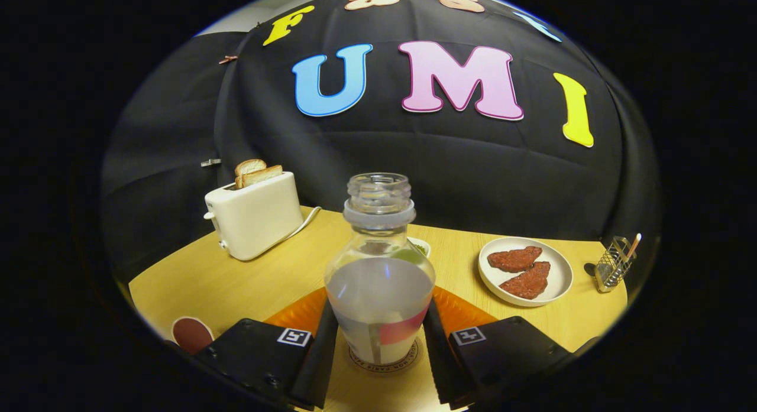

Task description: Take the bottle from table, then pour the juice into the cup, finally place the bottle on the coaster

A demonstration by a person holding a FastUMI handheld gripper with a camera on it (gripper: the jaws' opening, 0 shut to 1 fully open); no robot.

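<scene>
The gripper (378, 347) has its two fingers closed in on the lower body of the bottle (379, 282), one finger (322, 341) pressing each flank, so the claw is narrowed to the bottle's width and holds it. The bottle stands upright between the fingers. It is clear, uncapped, with a pale ring around its neck, and it is roughly half full of a cloudy whitish liquid. Its base sits on a round coaster (384, 360) with dark lettering around its rim, which lies on the wooden table (284, 270) between the fingers.

Just behind the bottle, on either side, an orange mat (467, 311) shows on the table. A dark red round disc with a white edge (192, 334) lies near the table's edge beside the left finger.

Further out, a small light dish (421, 246) peeks from behind the bottle's shoulder; what it contains cannot be made out. To the right sits a white plate (553, 282) carrying two reddish-brown meat pieces (521, 270). Beyond the plate stands a small wire holder (614, 263) with a stick in it.

On the far left of the table stands a white toaster (257, 214) with two bread slices (255, 172) poking up from its slots, its cord (304, 221) trailing across the table.
</scene>
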